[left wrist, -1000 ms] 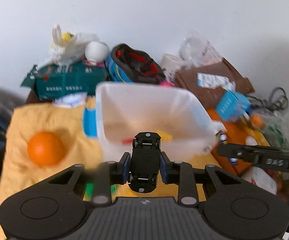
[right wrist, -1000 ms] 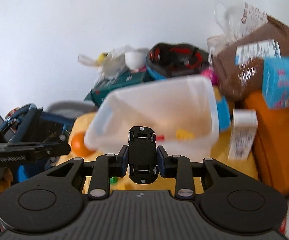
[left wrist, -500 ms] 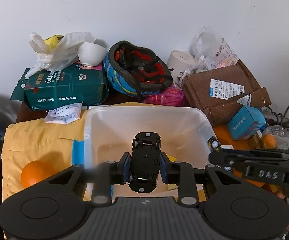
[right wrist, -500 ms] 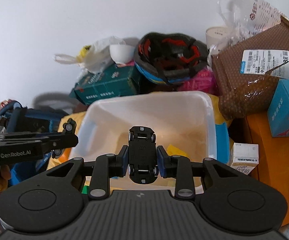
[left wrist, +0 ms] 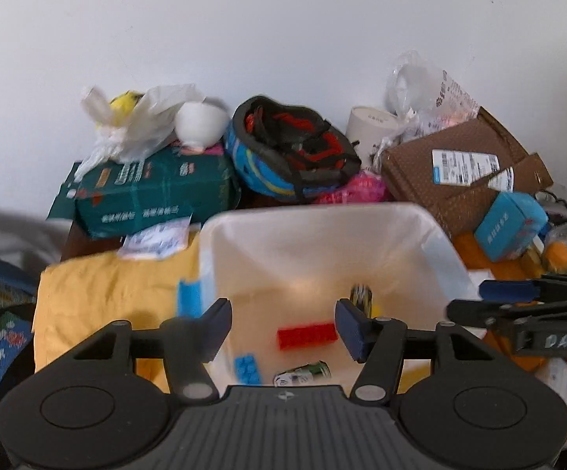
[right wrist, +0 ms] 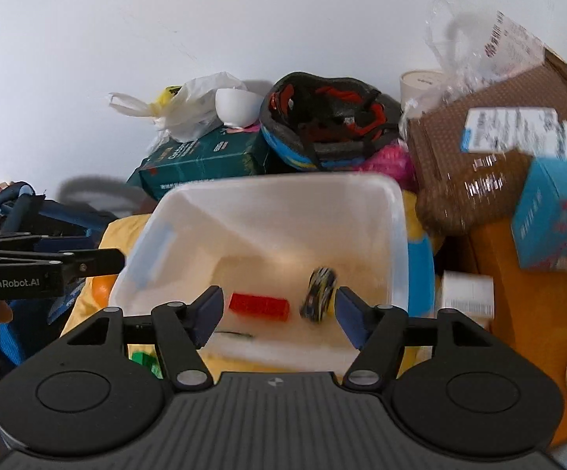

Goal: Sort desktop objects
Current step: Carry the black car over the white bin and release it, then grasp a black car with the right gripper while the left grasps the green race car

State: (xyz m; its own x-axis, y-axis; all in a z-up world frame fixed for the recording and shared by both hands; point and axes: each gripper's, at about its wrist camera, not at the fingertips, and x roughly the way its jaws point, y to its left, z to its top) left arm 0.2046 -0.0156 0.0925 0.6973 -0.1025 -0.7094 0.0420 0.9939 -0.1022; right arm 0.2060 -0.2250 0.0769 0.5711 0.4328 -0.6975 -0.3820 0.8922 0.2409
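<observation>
Left wrist view: left gripper (left wrist: 283,323) over the near rim of the white bin (left wrist: 436,250), fingers (left wrist: 216,323) spread wide, nothing between them. Inside the bin: red brick (left wrist: 307,337) on the floor, blue brick (left wrist: 246,368) nearer left, a small can (left wrist: 303,372) lying on its side beside it, and a blurred toy car (left wrist: 361,298) just beyond the right finger. Yellow cloth (left wrist: 107,293) under the bin on the worktop. At the far side: green box (left wrist: 154,192), bike helmet (left wrist: 291,152), brown parcel (left wrist: 463,172). Right gripper (left wrist: 491,297) at the right edge, beside the bin; impossible to tell its finger gap from here.

Right wrist view: right gripper (right wrist: 275,313) also above the bin (right wrist: 397,227), fingers (right wrist: 207,313) wide apart and empty. Toy car (right wrist: 318,293), blurred and tilted on end, inside the bin just left of the right finger, not touching it as far as visible. Red brick (right wrist: 259,306) flat on the bin floor to the car's left. Blue carton (right wrist: 557,215) at the right, the helmet (right wrist: 326,121) and green box (right wrist: 205,156) at the far side. Left gripper (right wrist: 99,260) in from the left edge, near the bin's left wall.
</observation>
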